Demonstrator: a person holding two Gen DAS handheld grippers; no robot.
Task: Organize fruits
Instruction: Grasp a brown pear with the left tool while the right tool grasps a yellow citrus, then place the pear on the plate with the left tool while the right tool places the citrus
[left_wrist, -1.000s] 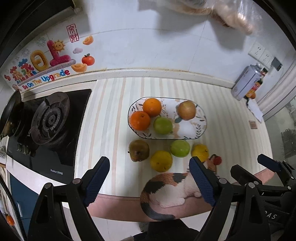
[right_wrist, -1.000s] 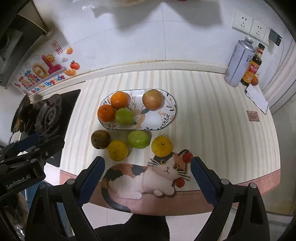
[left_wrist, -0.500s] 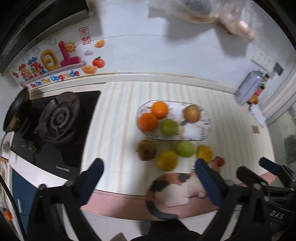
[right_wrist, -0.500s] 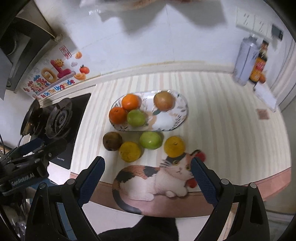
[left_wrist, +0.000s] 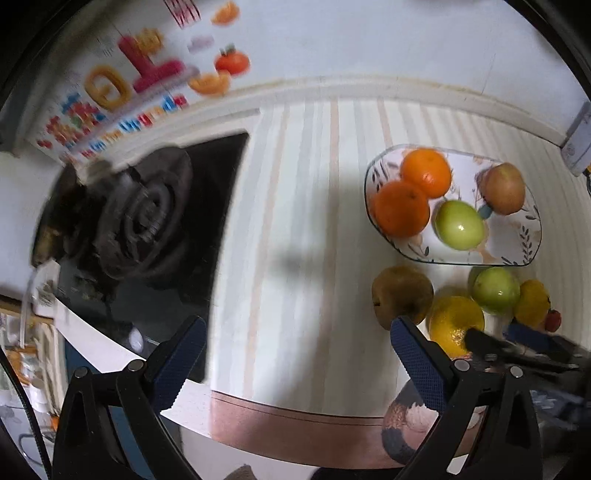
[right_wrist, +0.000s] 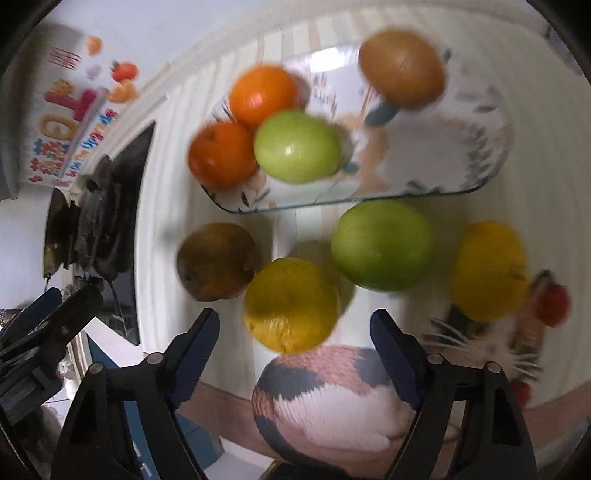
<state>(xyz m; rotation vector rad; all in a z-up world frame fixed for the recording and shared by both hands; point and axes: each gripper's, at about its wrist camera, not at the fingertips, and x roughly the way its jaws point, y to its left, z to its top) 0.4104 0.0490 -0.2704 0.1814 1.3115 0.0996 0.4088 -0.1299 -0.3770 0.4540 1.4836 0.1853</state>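
Left edge first: wall sticker, blurred; we read only "Upgrade" in coloured letters, the rest smeared. No brand legible on the hob in these views.

Left gripper: jaws wide, having just opened further, nothing between them but bare striped counter. Brown fruit sits just past its right-hand finger. Risk as we judge it: if we drop straight here we close on nothing, or that finger knocks the brown fruit into its neighbours.

Middle: oval plate holds two oranges, a green fruit and a brown one. In front of it lie four loose fruits: brown, yellow fruit, green fruit, second yellow fruit.

Right gripper: jaws have just been closing, at a middling gap, pads not touching anything; the yellow fruit lies just ahead between the fingertips. Risks: round fruit may squirt from a narrowing, off-centre grip; it touches or nearly touches the brown and green fruit, so a finger may shove those; the counter edge is close behind, so a roll could go over. Both views are smeared, so aim is uncertain.

Far right: cat picture, no writing.
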